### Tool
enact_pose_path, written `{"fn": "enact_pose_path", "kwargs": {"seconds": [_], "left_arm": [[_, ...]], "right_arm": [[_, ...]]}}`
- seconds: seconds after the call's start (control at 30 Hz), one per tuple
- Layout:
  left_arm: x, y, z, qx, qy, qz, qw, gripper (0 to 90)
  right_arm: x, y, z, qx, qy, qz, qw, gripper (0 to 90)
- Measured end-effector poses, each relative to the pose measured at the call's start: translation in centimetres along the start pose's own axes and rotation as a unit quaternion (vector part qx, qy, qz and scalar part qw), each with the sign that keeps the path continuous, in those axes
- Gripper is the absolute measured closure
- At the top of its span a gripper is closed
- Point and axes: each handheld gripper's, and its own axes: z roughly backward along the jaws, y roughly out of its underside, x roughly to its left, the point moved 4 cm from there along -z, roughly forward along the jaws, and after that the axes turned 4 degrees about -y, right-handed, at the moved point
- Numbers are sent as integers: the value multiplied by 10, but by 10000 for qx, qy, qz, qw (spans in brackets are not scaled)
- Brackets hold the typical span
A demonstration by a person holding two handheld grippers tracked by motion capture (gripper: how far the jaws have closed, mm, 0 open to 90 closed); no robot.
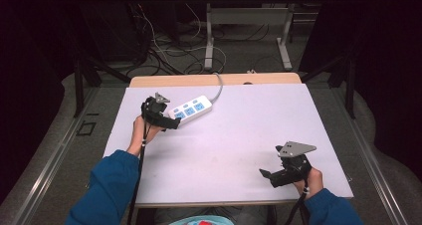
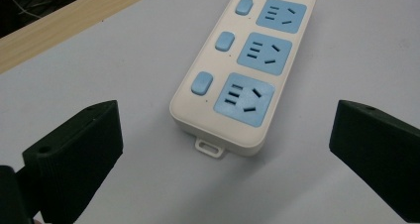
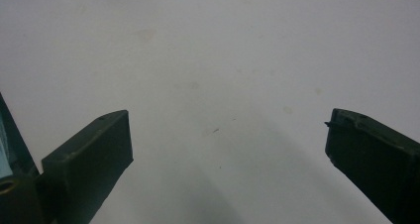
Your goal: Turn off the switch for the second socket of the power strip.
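Note:
A cream power strip (image 1: 190, 109) with three blue sockets and three blue switches lies on the white table top (image 1: 239, 135), its grey cable running off the far edge. In the left gripper view the power strip (image 2: 237, 75) lies flat just ahead of the wide-apart jaws, and nothing touches it. My left gripper (image 1: 169, 121) is open, close to the strip's near end. My right gripper (image 1: 266, 174) rests low at the near right of the table, open, with bare table (image 3: 223, 85) between its jaws.
The table's wooden far edge (image 1: 214, 79) shows beyond the white top. Behind it lie loose cables (image 1: 169, 51) on the floor and the legs of another table (image 1: 244, 31). Dark curtains close in both sides.

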Motion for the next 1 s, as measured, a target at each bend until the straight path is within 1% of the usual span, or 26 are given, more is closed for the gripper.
{"fn": "enact_pose_path", "kwargs": {"seconds": [0.07, 0.1, 0.13, 0.17, 0.23, 0.33, 0.43, 0.53, 0.57, 0.67, 0.7, 0.77, 0.8, 0.83, 0.87, 0.93, 0.97, 1.0], "left_arm": [[-1, 3, 4, 11, 5, -19, 10000, 1], [-1, 6, 7, 43, -21, -65, 10000, 1], [-2, 8, 8, -25, -48, -28, 10000, 1], [-3, 11, 10, 17, -14, -43, 10000, 1], [-4, 14, 13, -11, -54, -48, 10000, 1], [-6, 20, 18, -5, -54, -114, 9999, 1], [-10, 24, 22, -17, -48, -122, 9999, 1], [-12, 30, 30, 20, -48, -180, 9998, 1], [-13, 32, 32, 15, -83, -216, 9997, 1], [-14, 39, 39, -29, -90, -211, 9997, 1], [-14, 41, 42, -33, -103, -204, 9997, 1], [-15, 46, 47, -35, -95, -182, 9998, 1], [-14, 48, 50, -26, -95, -206, 9997, 1], [-15, 50, 53, -2, -56, -201, 9998, 1], [-16, 52, 54, -49, -84, -177, 9998, 1], [-18, 55, 60, -75, -84, -220, 9997, 1], [-19, 57, 62, -40, -48, -225, 9997, 1], [-19, 58, 64, -81, -117, -254, 9996, 1]], "right_arm": [[0, 0, 0, -22, 14, 15, 10000, 39], [0, 0, 1, 15, -2, 2, 10000, 39], [0, 0, 0, 7, -6, 19, 10000, 39], [0, 0, 0, -44, 17, 3, 10000, 39], [0, 0, 0, -2, 6, 13, 10000, 39], [0, 0, 0, -15, 22, 21, 10000, 39], [0, 0, 0, -14, 16, 15, 10000, 39], [0, 0, 0, 18, 1, 2, 10000, 39], [0, 0, 0, 9, 7, 2, 10000, 40], [1, 0, 0, 11, 32, -54, 10000, 39], [0, 0, 0, 8, 22, 0, 10000, 39], [0, 0, 0, 10, 17, 3, 10000, 39], [0, 0, 0, 13, 9, 26, 10000, 39], [0, 0, 0, 12, 13, 25, 10000, 39], [0, 0, 0, 13, 13, 24, 10000, 39], [0, 0, 0, 18, 17, 25, 10000, 39], [0, 0, 0, 16, 18, 27, 10000, 39], [0, 0, 0, 16, 18, 27, 10000, 39]]}}
